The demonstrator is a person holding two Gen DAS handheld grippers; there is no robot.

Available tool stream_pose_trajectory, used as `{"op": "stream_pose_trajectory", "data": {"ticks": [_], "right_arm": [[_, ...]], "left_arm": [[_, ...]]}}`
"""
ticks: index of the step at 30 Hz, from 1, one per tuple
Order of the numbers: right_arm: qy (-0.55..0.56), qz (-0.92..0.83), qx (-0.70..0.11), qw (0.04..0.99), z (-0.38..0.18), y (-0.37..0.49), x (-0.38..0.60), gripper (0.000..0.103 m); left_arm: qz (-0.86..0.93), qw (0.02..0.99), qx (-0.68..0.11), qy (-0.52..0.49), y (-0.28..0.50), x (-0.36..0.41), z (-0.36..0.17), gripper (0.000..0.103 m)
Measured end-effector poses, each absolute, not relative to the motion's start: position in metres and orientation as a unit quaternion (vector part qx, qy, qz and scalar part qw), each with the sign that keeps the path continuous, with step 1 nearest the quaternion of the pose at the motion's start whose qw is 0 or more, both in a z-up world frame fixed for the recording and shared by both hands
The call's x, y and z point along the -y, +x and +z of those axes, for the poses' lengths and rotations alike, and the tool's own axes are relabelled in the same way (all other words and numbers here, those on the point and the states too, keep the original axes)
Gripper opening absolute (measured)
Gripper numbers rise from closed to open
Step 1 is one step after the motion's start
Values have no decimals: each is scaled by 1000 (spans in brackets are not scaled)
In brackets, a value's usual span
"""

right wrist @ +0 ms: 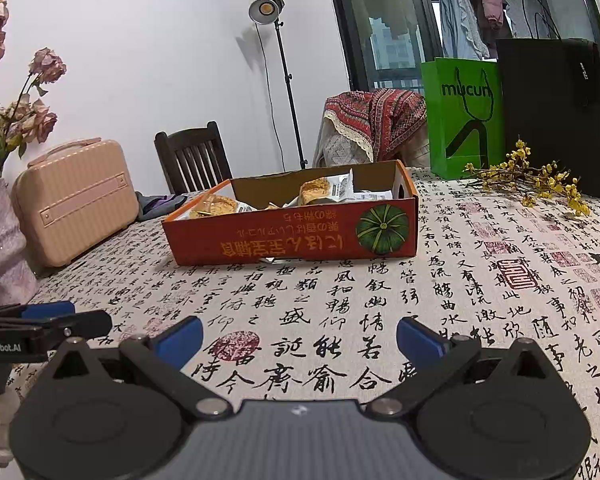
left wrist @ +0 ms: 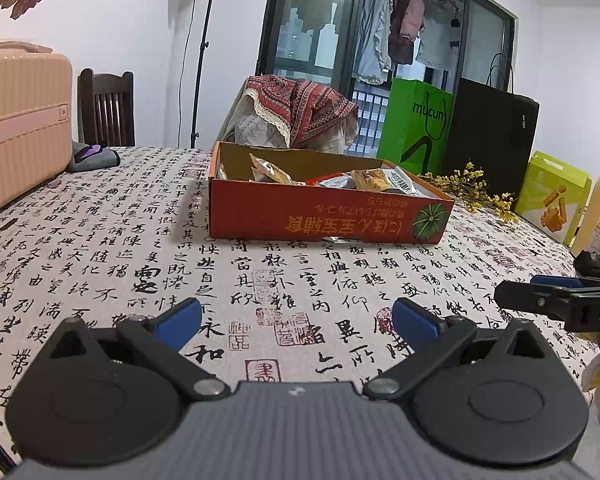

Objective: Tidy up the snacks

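A shallow red cardboard box (left wrist: 324, 216) (right wrist: 296, 236) with a green pumpkin print sits mid-table. It holds several wrapped snack packets (left wrist: 364, 180) (right wrist: 324, 190). My left gripper (left wrist: 296, 322) is open, low over the tablecloth, well short of the box, with nothing between its blue pads. My right gripper (right wrist: 300, 340) is open too, likewise short of the box and holding nothing. Each gripper shows at the edge of the other's view: the right gripper (left wrist: 540, 292) at the right of the left wrist view, the left gripper (right wrist: 60, 316) at the left of the right wrist view.
A calligraphy-print tablecloth (left wrist: 140, 264) covers the table. A pink case (left wrist: 20, 120) (right wrist: 76, 200) and a vase of dried roses (right wrist: 4, 240) stand at the left. Green bag (right wrist: 464, 120), black bag (right wrist: 552, 112), yellow flower sprig (right wrist: 532, 176) and a lime snack box (left wrist: 552, 196) stand at the right.
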State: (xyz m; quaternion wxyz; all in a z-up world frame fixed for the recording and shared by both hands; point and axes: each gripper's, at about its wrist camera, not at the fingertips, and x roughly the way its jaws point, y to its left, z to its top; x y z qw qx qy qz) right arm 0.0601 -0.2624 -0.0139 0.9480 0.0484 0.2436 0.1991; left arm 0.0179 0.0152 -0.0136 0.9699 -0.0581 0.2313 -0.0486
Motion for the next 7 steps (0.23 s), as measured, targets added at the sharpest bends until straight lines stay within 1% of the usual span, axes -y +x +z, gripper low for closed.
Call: {"op": "stream_pose_trajectory", "data": {"ticks": [7], "right_arm": [[48, 199, -245, 948, -15, 61, 262, 103]], "left_arm": [[-52, 970, -230, -62, 18, -16, -13, 103]]}}
